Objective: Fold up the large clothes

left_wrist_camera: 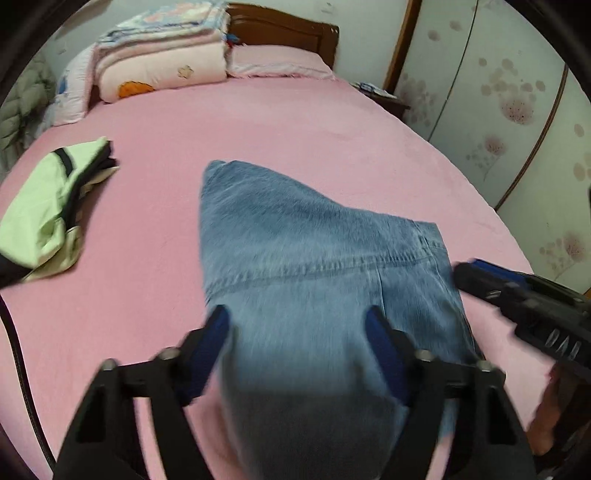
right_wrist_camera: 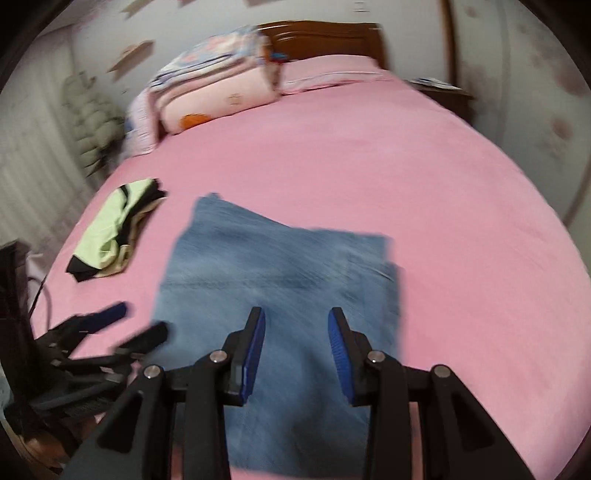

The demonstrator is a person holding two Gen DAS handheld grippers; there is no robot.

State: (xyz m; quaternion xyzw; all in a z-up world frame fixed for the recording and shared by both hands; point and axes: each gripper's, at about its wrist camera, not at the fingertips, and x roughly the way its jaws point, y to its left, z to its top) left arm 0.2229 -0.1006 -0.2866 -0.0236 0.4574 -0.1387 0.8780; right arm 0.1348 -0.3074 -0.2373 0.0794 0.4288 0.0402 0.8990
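A: Where does the faded blue denim garment (left_wrist_camera: 314, 266) lie, and which way does it run?

B: It lies flat on the pink bed sheet (left_wrist_camera: 258, 122), near the foot edge of the bed where both tools are. Its long axis runs from that foot edge up toward the brown wooden headboard (left_wrist_camera: 280, 29). One far corner reaches furthest toward the headboard, on the left; the stitched seam crosses it from side to side.

A: And the fingers?

B: The left gripper (left_wrist_camera: 297, 317) has its jaws spread wide, the denim passing under and between them, nothing pinched that I can see. The right gripper (right_wrist_camera: 297, 325) is also parted, less widely, and hovers over the near end of the cloth, empty. Both look about equally near; the left seems lower, since the cloth fills its view.

A: What does one camera give that the other lacks?

B: The right wrist view shows the garment's whole outline, right edge included. The left wrist view shows the seam sharply, and the right tool off the garment's right edge. Both show the folded pale green and black clothes (right_wrist_camera: 114, 229) near the bed's left edge, well apart from the denim.

A: So the next move?

B: Likely seizing the near edge and carrying it toward the headboard; that is a guess.
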